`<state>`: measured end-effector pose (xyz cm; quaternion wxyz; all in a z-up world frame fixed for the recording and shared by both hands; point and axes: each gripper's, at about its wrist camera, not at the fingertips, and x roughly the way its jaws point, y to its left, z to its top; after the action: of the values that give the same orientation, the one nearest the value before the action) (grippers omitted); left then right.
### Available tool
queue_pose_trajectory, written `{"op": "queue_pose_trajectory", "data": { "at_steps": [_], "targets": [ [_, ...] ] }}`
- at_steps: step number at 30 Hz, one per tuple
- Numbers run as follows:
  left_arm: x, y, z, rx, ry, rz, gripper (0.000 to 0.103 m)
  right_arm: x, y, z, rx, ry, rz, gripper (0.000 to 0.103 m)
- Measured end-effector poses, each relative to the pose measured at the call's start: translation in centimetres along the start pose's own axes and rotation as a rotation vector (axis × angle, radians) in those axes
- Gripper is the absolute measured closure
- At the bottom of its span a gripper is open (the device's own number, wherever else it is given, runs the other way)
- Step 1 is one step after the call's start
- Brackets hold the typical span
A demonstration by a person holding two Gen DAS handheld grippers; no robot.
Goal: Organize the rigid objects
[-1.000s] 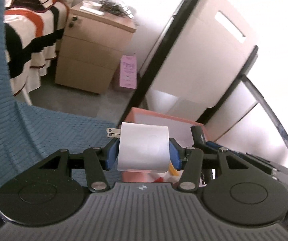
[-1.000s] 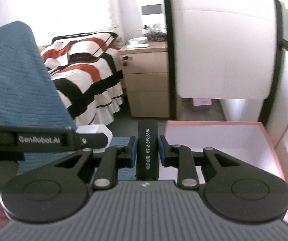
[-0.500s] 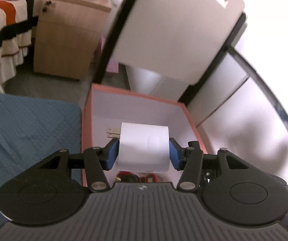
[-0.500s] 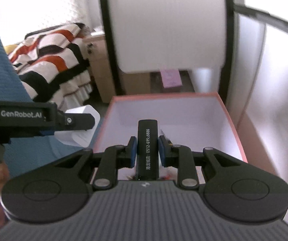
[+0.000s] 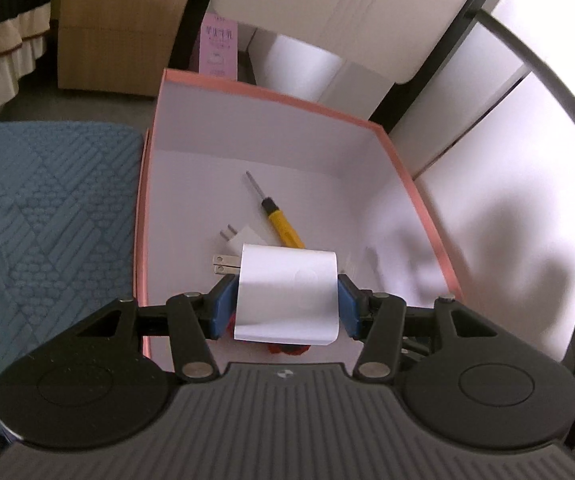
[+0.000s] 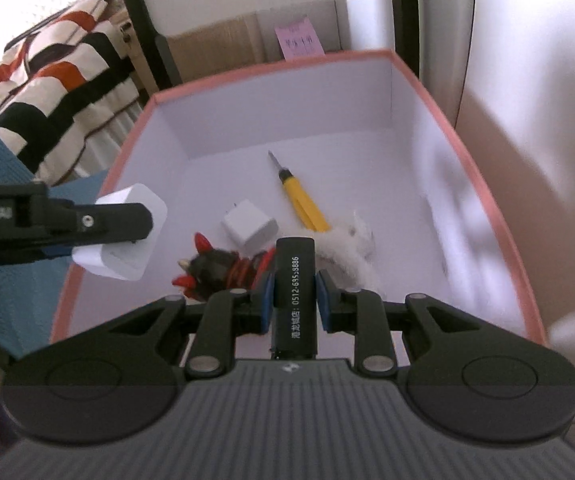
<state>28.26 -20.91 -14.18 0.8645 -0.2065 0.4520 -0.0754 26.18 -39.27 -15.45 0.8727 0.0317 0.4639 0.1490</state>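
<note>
My left gripper [image 5: 286, 306] is shut on a white plug charger [image 5: 287, 292] and holds it above the near part of a pink-rimmed white box [image 5: 271, 94]. The charger also shows in the right wrist view [image 6: 121, 236], over the box's left rim. My right gripper [image 6: 294, 302] is shut on a black lighter [image 6: 295, 296] with white printed digits, held above the box's [image 6: 463, 148] near end. In the box lie a yellow screwdriver [image 6: 303, 200], a small white charger [image 6: 250, 227], a black and red toy [image 6: 217, 266] and a white fluffy thing [image 6: 347, 250].
A blue quilted cloth [image 5: 47, 220] lies left of the box. Behind it stand a wooden nightstand [image 5: 119, 28], a pink carton [image 5: 219, 46] and white panels in a black frame [image 5: 347, 8]. A striped bed [image 6: 55, 72] is at the far left.
Both grippers have moved forward and tilted down over the box, still holding their objects. The box's inside and its contents have come into view.
</note>
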Motion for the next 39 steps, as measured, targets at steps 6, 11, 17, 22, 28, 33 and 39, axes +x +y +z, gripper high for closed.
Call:
{"op": "queue_pose_trajectory", "data": {
  "at_steps": [6,11,17,22,28,33,39],
  "targets": [
    [0.7,0.5,-0.3,0.004,0.015,0.014,0.044,1.3,-0.1,-0.2,0.023,0.031,0.018,0.076],
    [0.1,0.7,0.0,0.009,-0.001,0.003,0.044,1.3,-0.1,0.2,0.026,0.037,0.012,0.071],
    [-3.1,0.7,0.9,0.014,-0.055,0.002,0.043,-1.1,0.4,1.4,0.038,-0.019,0.015,0.071],
    [-6.9,0.4,1.6,0.047,-0.115,0.011,0.041,-4.9,1.5,3.0,0.037,-0.106,0.027,0.071],
    [-12.0,0.3,1.9,0.067,-0.183,0.0,0.039,-9.0,3.6,3.6,0.015,-0.18,0.032,0.071],
    [-15.6,0.3,1.4,0.085,-0.221,-0.005,0.034,-11.7,5.1,3.2,0.002,-0.214,0.032,0.071],
    [-19.0,0.0,0.6,0.117,-0.244,-0.012,0.031,-14.5,6.8,1.9,-0.015,-0.247,0.012,0.071]
  ]
}}
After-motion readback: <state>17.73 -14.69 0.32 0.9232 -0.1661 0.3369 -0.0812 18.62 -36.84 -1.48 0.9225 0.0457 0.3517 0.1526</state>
